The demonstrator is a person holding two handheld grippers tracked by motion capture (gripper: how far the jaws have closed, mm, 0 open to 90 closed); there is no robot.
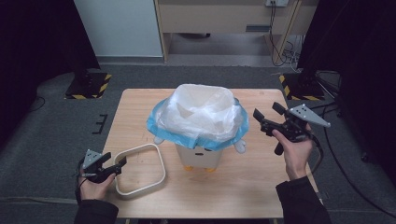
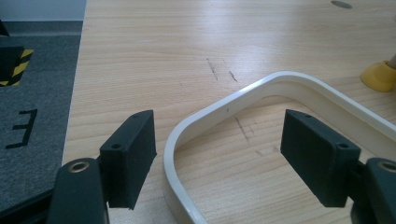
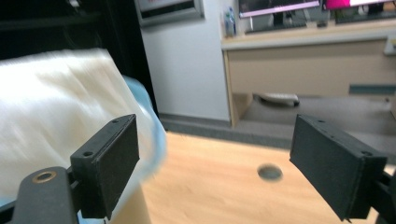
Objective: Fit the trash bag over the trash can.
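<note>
A small white bin (image 1: 200, 156) on yellow feet stands at the table's centre, lined with a white bag (image 1: 201, 112) whose blue edge (image 1: 156, 126) folds over the rim. A white rounded-square ring (image 1: 161, 169) lies flat at the front left. My left gripper (image 1: 116, 161) is at the ring's near left corner. In the left gripper view the ring (image 2: 219, 109) passes between the open left gripper (image 2: 219, 130) jaws without touching the pads. My right gripper (image 1: 266, 110) hovers open to the right of the bin, nothing between its jaws. The right gripper (image 3: 215, 140) view has the blurred bag (image 3: 56, 107) at its left.
The wooden table (image 1: 261, 186) has bare room to the right of the bin. One yellow foot (image 2: 379, 76) shows past the ring. A dark round hole (image 3: 270, 172) sits in the tabletop. Black-and-yellow stand bases (image 1: 88, 86) and cables (image 1: 336, 154) lie on the grey floor.
</note>
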